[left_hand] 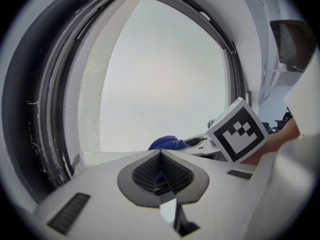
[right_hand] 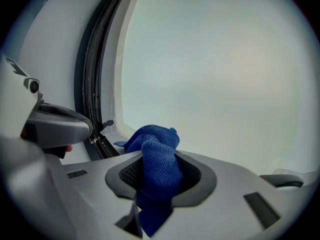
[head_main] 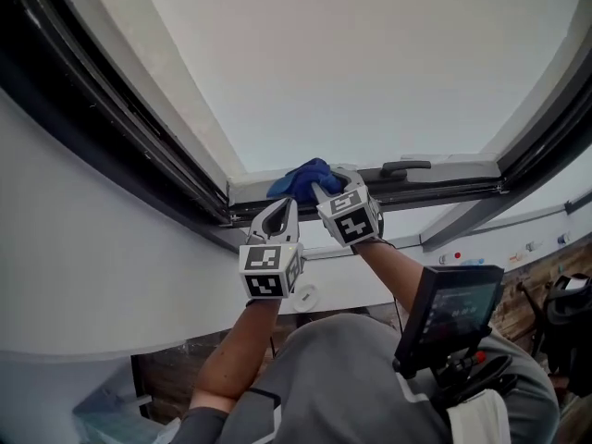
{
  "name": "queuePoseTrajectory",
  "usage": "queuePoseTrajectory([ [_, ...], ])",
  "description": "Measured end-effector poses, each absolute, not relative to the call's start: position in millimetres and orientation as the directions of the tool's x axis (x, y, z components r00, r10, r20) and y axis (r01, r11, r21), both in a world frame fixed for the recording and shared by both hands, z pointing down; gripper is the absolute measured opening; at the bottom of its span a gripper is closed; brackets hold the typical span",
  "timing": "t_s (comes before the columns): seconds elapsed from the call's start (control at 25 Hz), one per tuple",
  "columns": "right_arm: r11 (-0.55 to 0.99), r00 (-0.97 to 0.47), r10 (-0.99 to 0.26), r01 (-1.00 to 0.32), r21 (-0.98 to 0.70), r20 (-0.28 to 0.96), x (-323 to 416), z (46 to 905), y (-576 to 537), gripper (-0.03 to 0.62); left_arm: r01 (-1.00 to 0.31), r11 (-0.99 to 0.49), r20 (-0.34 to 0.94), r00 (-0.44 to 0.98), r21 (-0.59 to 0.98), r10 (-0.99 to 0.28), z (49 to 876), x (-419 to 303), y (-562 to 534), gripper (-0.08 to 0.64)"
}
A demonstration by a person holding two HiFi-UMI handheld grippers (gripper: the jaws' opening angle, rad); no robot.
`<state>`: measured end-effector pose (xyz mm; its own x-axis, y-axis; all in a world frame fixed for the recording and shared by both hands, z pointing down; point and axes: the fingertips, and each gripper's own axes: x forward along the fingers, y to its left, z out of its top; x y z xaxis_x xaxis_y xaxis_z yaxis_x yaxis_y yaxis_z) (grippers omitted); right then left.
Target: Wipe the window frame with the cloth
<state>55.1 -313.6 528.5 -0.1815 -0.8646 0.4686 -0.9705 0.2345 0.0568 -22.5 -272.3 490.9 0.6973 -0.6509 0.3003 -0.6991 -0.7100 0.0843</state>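
Note:
A blue cloth (head_main: 303, 179) rests bunched against the white window frame (head_main: 444, 168) near its lower corner. My right gripper (head_main: 326, 187) is shut on the cloth (right_hand: 157, 164), which fills its jaws and hangs out below them. My left gripper (head_main: 275, 213) sits just left of and below the right one, jaws shut with nothing between them (left_hand: 160, 159). From the left gripper view the cloth (left_hand: 167, 143) peeks over the jaw tips, with the right gripper's marker cube (left_hand: 237, 130) beside it.
A black window handle (head_main: 404, 166) lies on the frame right of the cloth. Dark rubber seals (head_main: 111, 118) run along the frame's left side. A screen on a stand (head_main: 451, 313) stands at the lower right, beside the person's grey sleeve.

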Motion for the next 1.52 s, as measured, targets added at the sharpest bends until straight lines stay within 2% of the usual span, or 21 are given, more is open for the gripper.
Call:
queuePoseTrajectory([
  [0.36,0.160,-0.097,-0.878,-0.982,0.096,0.468,105.7,524.9,-286.3,0.132,-0.637,-0.764,0.308,0.751,0.106,-0.583,494.0,25.9,-261.6,0.009],
  [0.88,0.110,-0.046,-0.867,-0.989,0.100,0.496,133.6,530.0,-269.6,0.132,-0.625,-0.774,0.304,0.760,0.099,-0.575,490.9,38.7,-253.1,0.009],
  [1.2,0.150,-0.150,-0.921,-0.988,-0.027,0.361,100.3,484.0,-253.4,0.132,-0.650,-0.754,0.259,0.747,0.094,-0.612,467.3,5.4,-248.6,0.009],
  [1.36,0.101,-0.111,-0.939,-0.994,-0.046,0.325,84.9,464.3,-235.2,0.132,-0.636,-0.764,0.232,0.764,0.108,-0.603,457.9,-16.9,-243.0,0.009],
  [1.52,0.009,-0.030,-0.948,-0.998,-0.066,0.316,110.2,465.7,-222.8,0.132,-0.567,-0.811,0.218,0.818,0.145,-0.532,464.3,13.6,-240.7,0.009],
])
